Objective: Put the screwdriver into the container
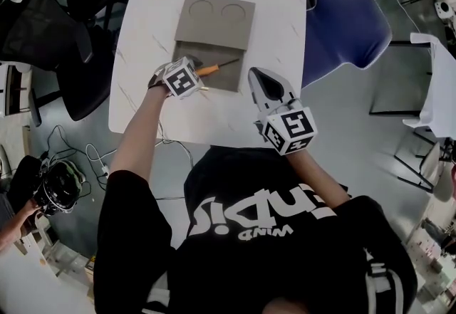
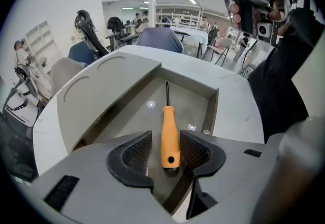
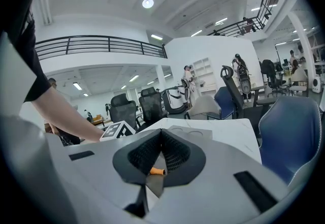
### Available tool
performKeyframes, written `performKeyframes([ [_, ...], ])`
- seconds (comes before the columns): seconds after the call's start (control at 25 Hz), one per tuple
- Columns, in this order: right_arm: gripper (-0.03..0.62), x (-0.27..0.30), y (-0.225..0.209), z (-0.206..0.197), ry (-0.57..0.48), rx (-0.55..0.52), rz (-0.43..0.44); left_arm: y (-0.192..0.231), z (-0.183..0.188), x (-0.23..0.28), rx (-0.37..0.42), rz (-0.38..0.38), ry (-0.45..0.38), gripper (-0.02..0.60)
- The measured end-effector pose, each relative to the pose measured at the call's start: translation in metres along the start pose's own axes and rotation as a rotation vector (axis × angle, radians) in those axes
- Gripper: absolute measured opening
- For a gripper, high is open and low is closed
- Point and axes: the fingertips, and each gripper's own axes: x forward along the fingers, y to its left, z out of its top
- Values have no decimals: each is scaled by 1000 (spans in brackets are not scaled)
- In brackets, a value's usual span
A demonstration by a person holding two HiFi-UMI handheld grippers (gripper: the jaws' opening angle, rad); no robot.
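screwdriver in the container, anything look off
Nothing stands out. The screwdriver lies flat in the open recess of the container, and the left claw stands open around its orange handle.

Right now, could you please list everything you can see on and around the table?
table: one, white, centre of the head view.
container: one, grey, on the table, near compartment open.
screwdriver: one, orange handle, lying in that compartment.
chair: one, blue, right of the table.
office chairs: two, black, left of the table.
left gripper: one, grey, jaws open either side of the screwdriver's handle.
right gripper: one, grey, jaws shut and empty, over the table right of the container.
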Motion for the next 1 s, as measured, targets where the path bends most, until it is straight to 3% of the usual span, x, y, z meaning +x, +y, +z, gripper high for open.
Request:
performKeyframes([
  [0.16, 11, 0, -1, 1, -1, 2, 4, 1, 4, -3, -7, 19, -18, 218],
  [0.44, 11, -4, 0, 0, -6, 1, 12, 2, 12, -17, -8, 71, -56, 209],
  [0.56, 11, -4, 1, 0, -7, 0, 16, 5, 20, -29, 10, 128, -91, 152],
  [0.72, 11, -4, 2, -1, -8, -1, 21, 11, 23, -42, 0, 213, -106, 23],
  [0.84, 11, -5, 4, -1, -9, -6, 27, 6, 27, -51, -50, 230, -128, 14],
  [1.0, 11, -8, 6, 1, -15, -11, 32, -2, 51, -81, -155, 275, -266, 14],
])
